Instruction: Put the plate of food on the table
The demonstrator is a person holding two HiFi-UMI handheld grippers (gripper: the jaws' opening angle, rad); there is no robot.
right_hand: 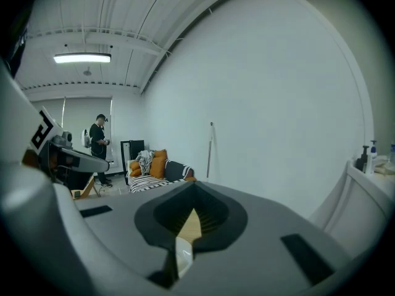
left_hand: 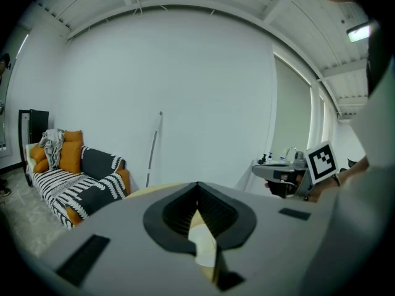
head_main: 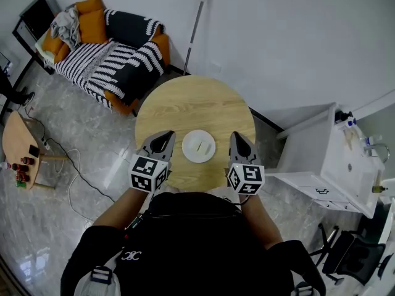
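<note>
Head view is showing the round pale-wood table point(head_main: 185, 100) with the white plate of food point(head_main: 199, 146) lying flat on it, 2 pale strips on top, between the left gripper point(head_main: 164, 137) and the right gripper point(head_main: 238, 137), seemingly touching neither. Left gripper view and right gripper view are each showing smooth grey jaws meeting at the tips, gripping nothing. Right gripper view alone is catching a person point(right_hand: 99, 142) standing near the striped, orange-cushioned sofa point(head_main: 111, 57)
</note>
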